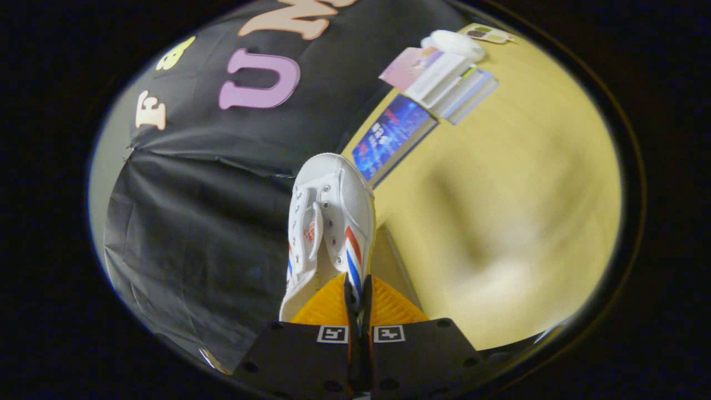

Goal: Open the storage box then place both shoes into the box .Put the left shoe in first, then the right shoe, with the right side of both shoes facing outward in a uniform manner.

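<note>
A white canvas shoe [328,222] with red and blue stripes on its side hangs lifted off the yellow table [527,194], toe pointing away from me. My gripper [355,303] is shut on the shoe, both fingers pinching the striped side wall near the heel opening. The view is tilted, so the table slopes off to the right of the shoe and the black cloth wall stands to its left. The shoe's sole is turned away from me and hidden.
Beyond the shoe, a blue book [391,139] lies at the table's far edge. Further back sit a stack of books [444,83], a white rounded object [455,43] and a small palette [486,34].
</note>
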Motion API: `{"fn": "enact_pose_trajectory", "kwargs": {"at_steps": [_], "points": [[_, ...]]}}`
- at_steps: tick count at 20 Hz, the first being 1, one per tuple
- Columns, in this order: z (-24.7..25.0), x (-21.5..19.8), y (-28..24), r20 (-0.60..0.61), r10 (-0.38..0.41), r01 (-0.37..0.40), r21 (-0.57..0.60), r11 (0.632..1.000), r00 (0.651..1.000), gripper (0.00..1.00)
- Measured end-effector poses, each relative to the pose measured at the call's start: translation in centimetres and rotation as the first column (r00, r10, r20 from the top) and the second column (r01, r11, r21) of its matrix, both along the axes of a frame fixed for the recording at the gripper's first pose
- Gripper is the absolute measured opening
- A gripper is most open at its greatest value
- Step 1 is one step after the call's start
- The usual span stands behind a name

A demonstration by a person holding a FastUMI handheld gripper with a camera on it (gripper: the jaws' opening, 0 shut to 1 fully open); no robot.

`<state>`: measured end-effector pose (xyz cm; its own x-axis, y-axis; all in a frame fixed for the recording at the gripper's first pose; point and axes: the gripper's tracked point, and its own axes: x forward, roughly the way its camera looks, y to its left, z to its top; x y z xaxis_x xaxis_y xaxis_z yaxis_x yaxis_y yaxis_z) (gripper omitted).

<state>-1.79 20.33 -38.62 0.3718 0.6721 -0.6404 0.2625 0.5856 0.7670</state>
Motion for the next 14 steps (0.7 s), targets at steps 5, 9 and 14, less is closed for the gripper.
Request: {"fn": "enact_pose_trajectory", "kwargs": {"at_steps": [5, 9, 14], "points": [[3.0, -0.9, 7.5, 0.048, 0.155, -0.156, 0.019, 0.988, 0.987, 0.03], [0.2, -3.0, 10.7, -0.003, 0.230, -0.230, -0.055, 0.972, 0.973, 0.03], [-3.5, -5.8, 10.7, -0.082, 0.286, -0.297, -0.207, 0.932, 0.955, 0.03]]}}
